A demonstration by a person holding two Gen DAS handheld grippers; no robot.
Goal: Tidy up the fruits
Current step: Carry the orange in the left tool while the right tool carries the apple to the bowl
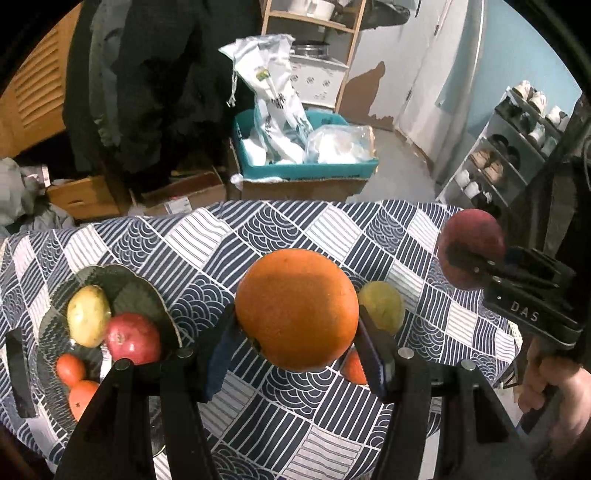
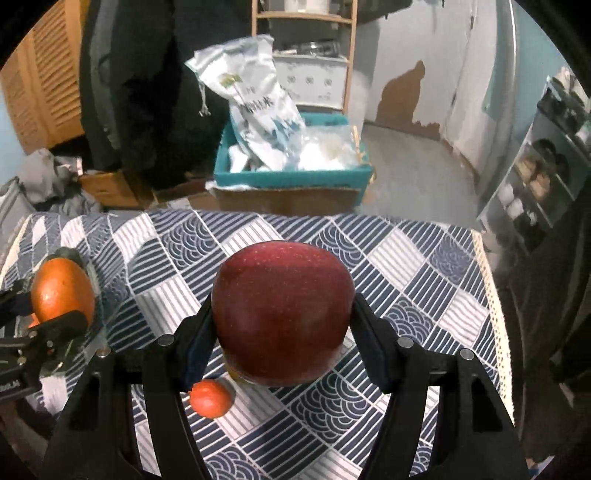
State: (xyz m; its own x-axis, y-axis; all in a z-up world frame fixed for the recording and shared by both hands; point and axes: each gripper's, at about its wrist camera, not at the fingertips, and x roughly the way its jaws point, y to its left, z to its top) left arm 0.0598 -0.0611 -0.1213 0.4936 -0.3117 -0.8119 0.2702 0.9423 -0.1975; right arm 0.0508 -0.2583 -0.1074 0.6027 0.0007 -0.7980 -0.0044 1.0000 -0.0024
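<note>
My left gripper (image 1: pixel 295 328) is shut on a big orange (image 1: pixel 297 308), held above the patterned tablecloth (image 1: pixel 280 229). To its left a dark glass bowl (image 1: pixel 122 284) holds a yellow-green fruit (image 1: pixel 88 315), a red apple (image 1: pixel 133 338) and two small orange fruits (image 1: pixel 70 369). A yellow fruit (image 1: pixel 382 306) and a small orange fruit (image 1: pixel 354 367) lie on the cloth behind the orange. My right gripper (image 2: pixel 282 325) is shut on a dark red apple (image 2: pixel 282 312), also lifted off the table. Below it lies a small orange fruit (image 2: pixel 211 398). The right gripper (image 1: pixel 476 264) with its apple shows at the right of the left wrist view.
Beyond the table's far edge stand a teal bin (image 1: pixel 306 170) with white bags, cardboard boxes (image 1: pixel 177 195) and a wooden shelf (image 1: pixel 314 22). A shoe rack (image 1: pixel 509 147) lines the right wall. A person's hand (image 1: pixel 554 391) grips the right handle.
</note>
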